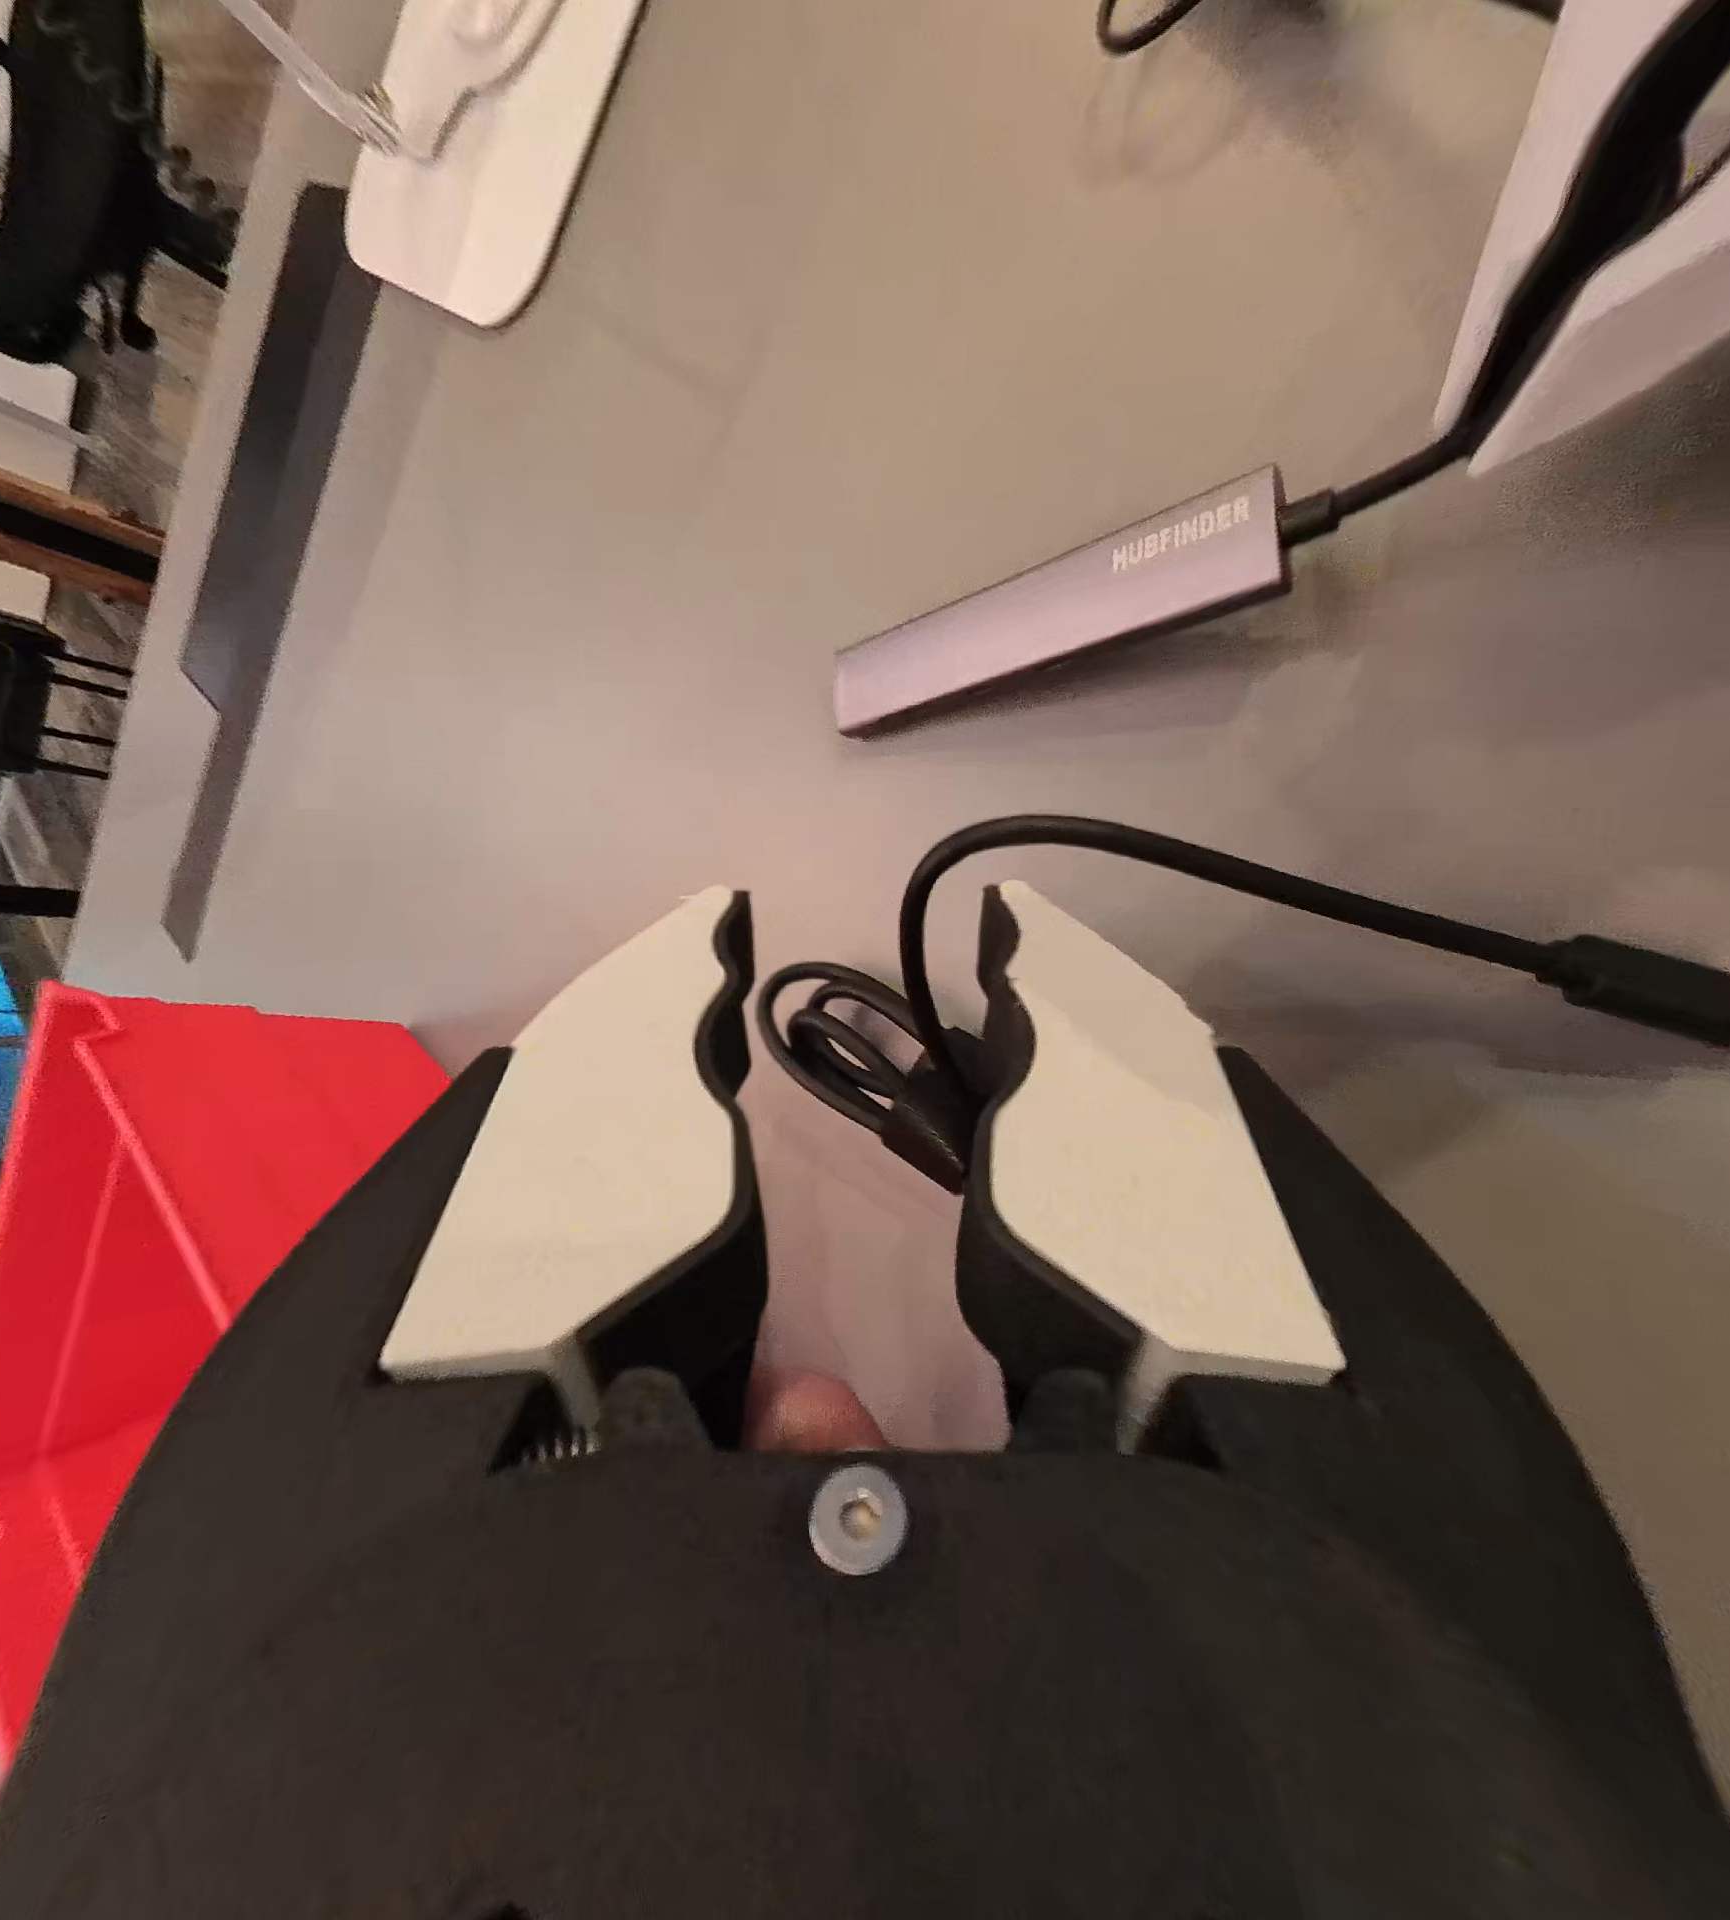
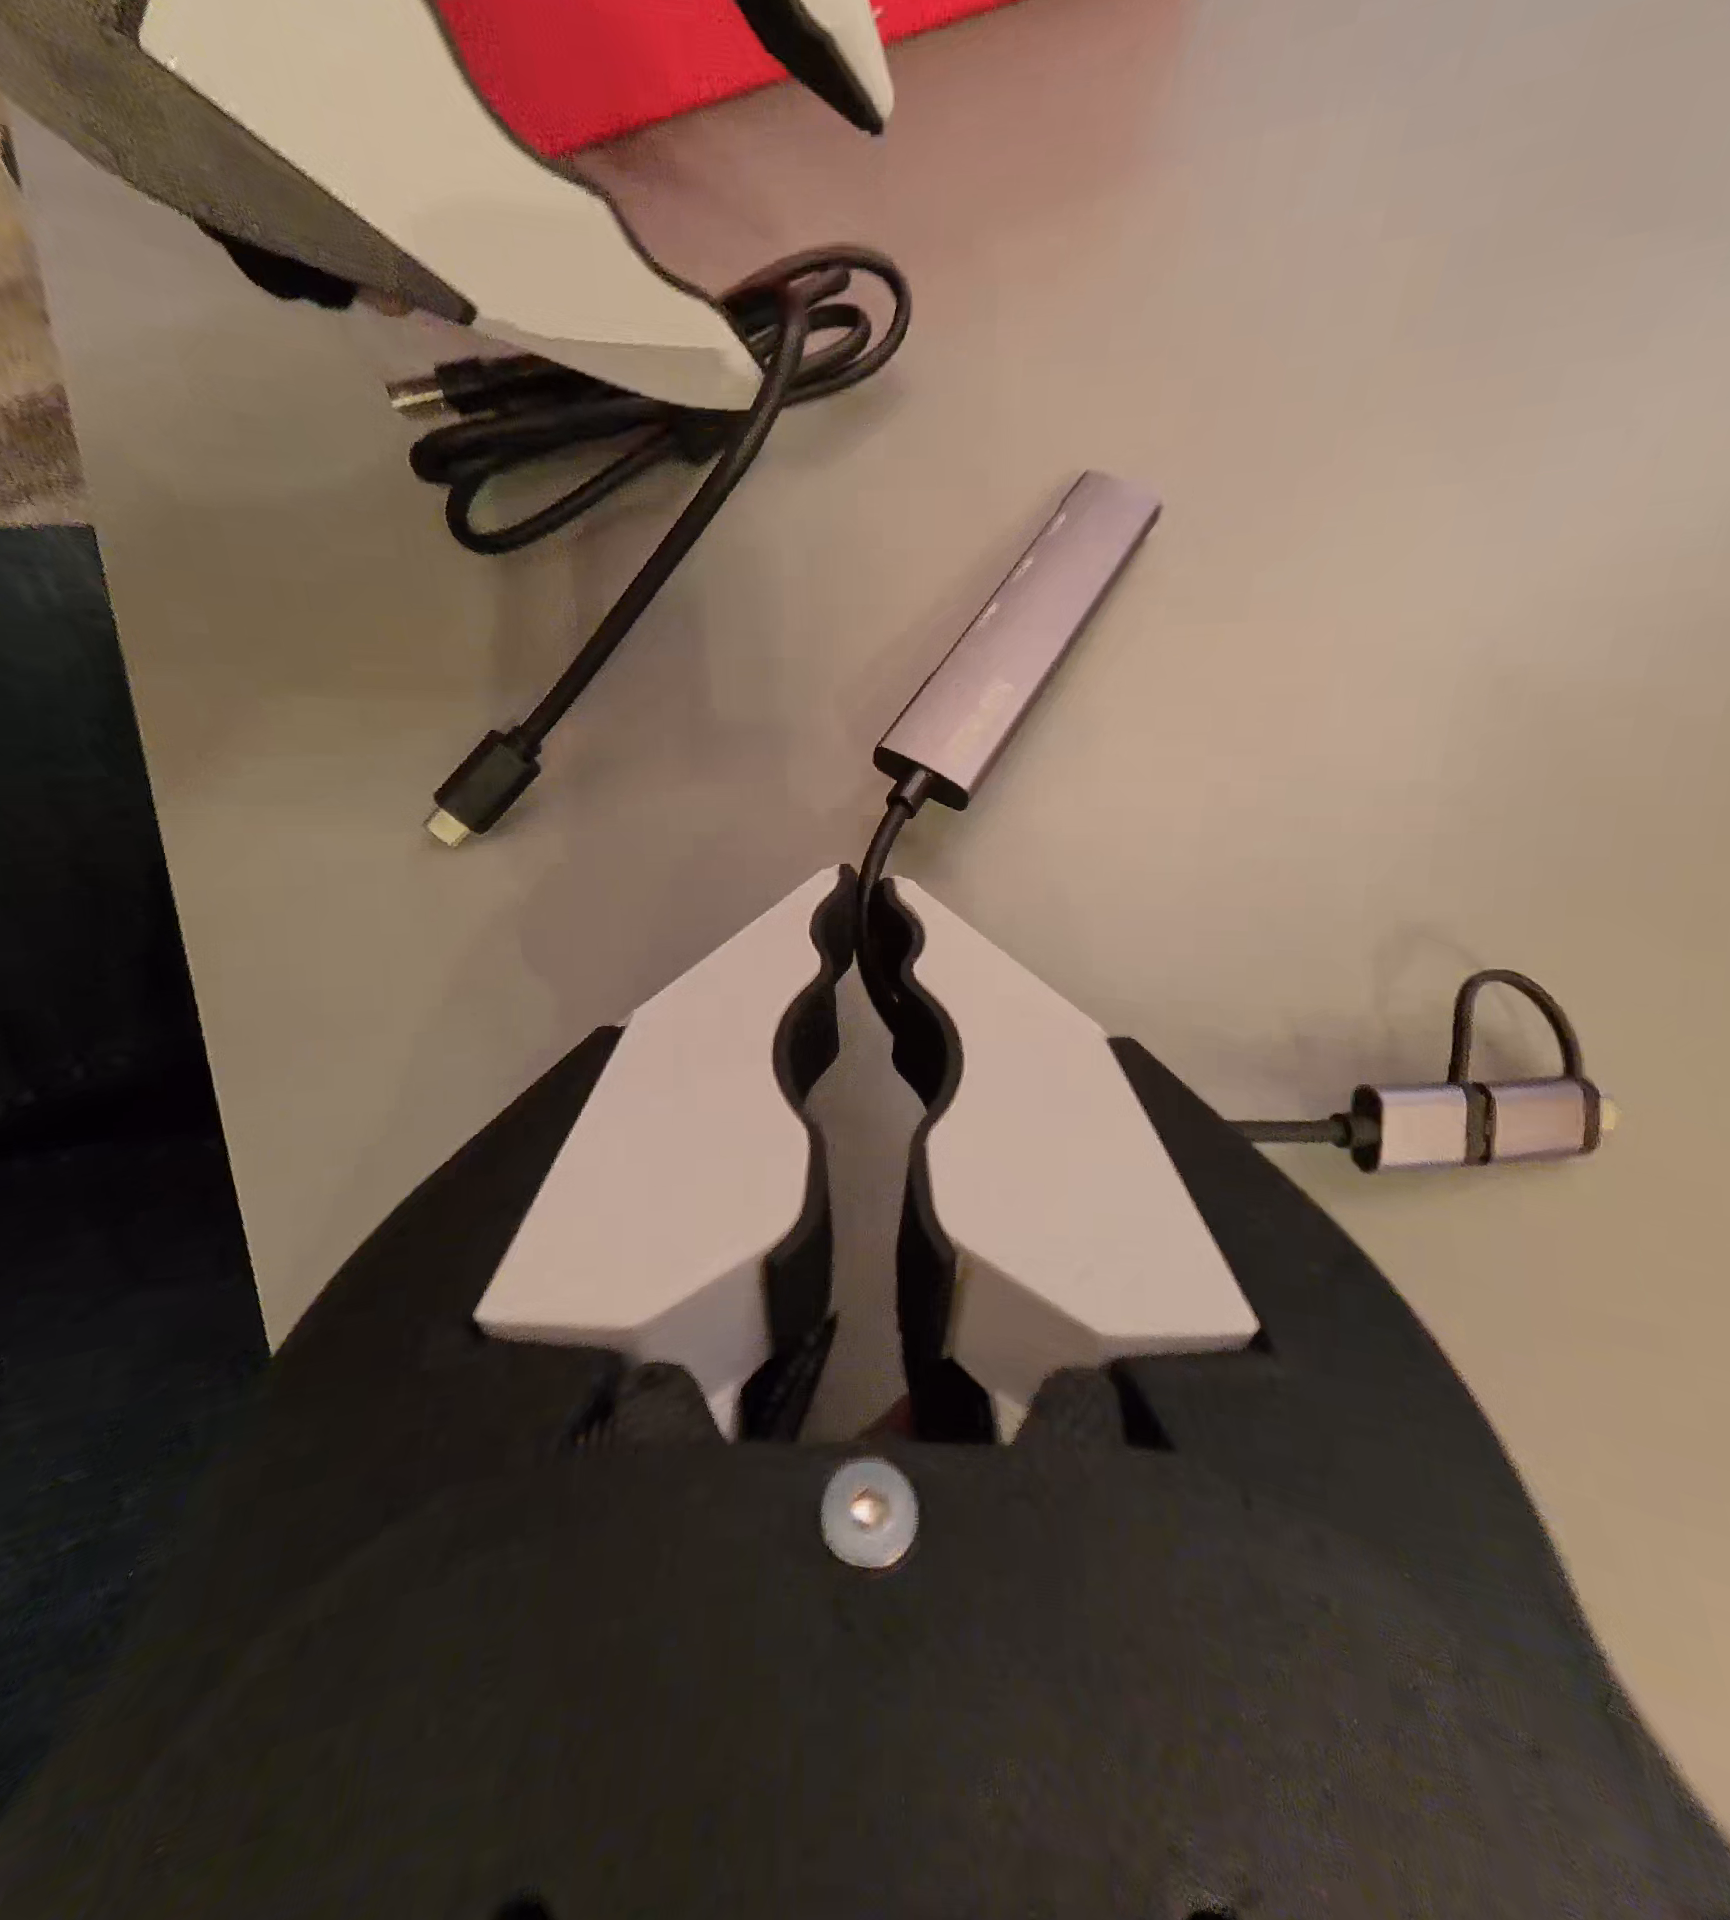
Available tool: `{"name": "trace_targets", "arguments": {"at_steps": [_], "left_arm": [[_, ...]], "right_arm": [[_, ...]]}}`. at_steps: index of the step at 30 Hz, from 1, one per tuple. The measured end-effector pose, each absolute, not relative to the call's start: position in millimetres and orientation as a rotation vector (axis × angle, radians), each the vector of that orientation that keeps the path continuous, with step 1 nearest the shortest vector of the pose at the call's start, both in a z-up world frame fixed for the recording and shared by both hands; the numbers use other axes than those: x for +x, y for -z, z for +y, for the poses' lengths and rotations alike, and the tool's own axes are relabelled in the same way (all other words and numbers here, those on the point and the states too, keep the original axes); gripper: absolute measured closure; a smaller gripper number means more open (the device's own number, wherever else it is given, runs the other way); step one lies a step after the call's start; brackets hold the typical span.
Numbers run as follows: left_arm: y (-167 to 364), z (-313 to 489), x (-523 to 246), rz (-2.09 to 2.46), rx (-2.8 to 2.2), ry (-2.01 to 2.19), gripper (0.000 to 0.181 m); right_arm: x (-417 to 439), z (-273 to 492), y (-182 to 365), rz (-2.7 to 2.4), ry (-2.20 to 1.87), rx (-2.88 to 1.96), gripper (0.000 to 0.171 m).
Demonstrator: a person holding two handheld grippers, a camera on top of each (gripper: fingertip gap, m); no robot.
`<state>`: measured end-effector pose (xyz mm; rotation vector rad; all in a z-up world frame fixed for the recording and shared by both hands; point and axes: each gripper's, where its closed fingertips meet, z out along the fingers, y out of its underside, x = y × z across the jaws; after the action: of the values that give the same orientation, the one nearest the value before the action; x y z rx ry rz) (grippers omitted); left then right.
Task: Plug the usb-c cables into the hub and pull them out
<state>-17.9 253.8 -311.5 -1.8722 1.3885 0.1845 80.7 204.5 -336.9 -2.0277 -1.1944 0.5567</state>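
Observation:
The grey USB hub (image 1: 1069, 603) lies flat on the grey table, also seen in the right wrist view (image 2: 1027, 623). My right gripper (image 2: 866, 894) is shut on the hub's own black lead (image 2: 887, 821), just behind the hub's near end. A black USB-C cable lies coiled (image 2: 632, 426), with its plug (image 2: 482, 779) free on the table. My left gripper (image 1: 866, 914) is open and hangs over the coil (image 1: 840, 1049), one finger on each side. The cable's free end (image 1: 1650, 997) stretches off to the right. One left finger (image 2: 549, 260) shows at the top of the right wrist view.
A red bin (image 1: 165, 1195) stands left of the left gripper. The hub lead ends in a grey double connector (image 2: 1484, 1127) at the right. A white flat object (image 1: 487, 156) and a dark strip (image 1: 258, 540) lie farther off. The table edge (image 2: 113, 623) runs along the left. The coil (image 1: 840, 1049) is about 4 cm from my left fingertips.

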Motion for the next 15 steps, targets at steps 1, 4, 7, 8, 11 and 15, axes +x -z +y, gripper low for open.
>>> {"name": "trace_targets", "arguments": {"at_steps": [1,4,7,8,11,15], "left_arm": [[308,254,-17,1.391,-1.854,-0.189,0.139],[297,252,-11,1.383,-1.816,-0.148,0.135],[287,252,-4,1.391,-1.744,-0.173,0.131],[285,252,-2,1.404,-1.706,-0.203,0.13],[288,248,13,1.471,-1.638,-0.233,0.126],[298,244,34,1.586,-1.539,-0.33,0.127]], "right_arm": [[83,206,333,-1.177,-0.577,-2.02,0.171],[89,207,319,-1.123,-0.646,-1.987,0.171],[95,206,308,-1.082,-0.723,-1.963,0.171],[96,205,305,-1.07,-0.752,-1.957,0.171],[98,202,297,-1.035,-0.823,-1.938,0.171],[102,198,286,-1.002,-0.897,-1.917,0.171]]}}
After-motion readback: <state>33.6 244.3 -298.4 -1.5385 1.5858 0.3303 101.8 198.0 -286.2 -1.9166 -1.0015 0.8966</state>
